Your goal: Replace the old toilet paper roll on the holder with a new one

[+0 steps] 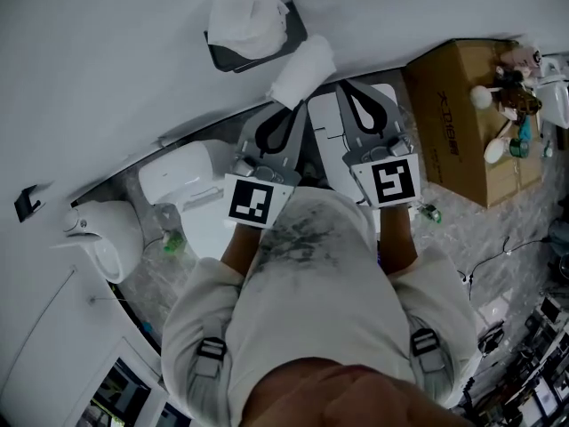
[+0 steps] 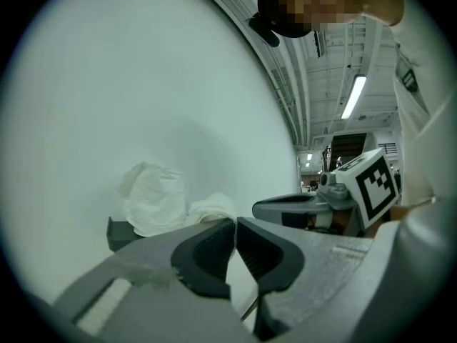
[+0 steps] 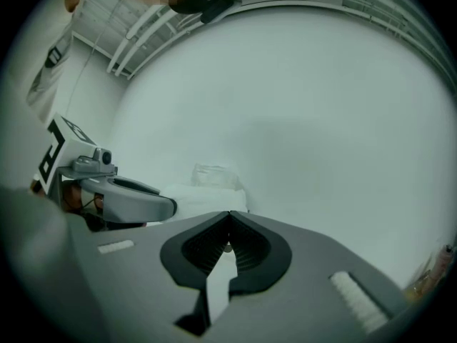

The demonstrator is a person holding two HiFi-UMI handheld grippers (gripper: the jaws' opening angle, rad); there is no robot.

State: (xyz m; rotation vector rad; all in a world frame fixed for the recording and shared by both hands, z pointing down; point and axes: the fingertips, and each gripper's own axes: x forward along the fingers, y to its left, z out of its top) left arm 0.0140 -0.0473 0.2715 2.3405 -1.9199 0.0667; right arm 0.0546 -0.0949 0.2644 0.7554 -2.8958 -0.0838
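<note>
The left hand-held gripper [image 1: 287,107] is clenched on the edge of the paper roll [image 1: 304,69], which is held near the wall [image 1: 107,69] at 5 o'clock from the holder [image 1: 227,58]. The right hand-held gripper [image 1: 357,93] is clenched, empty, at 3 o'clock beside it.

Right gripper [image 3: 228,215] jaws pressed together, empty. Left gripper [image 3: 121,197] near left, white roll [image 3: 208,195] at its tip. Pale wall [image 3: 321,120] beyond.
</note>
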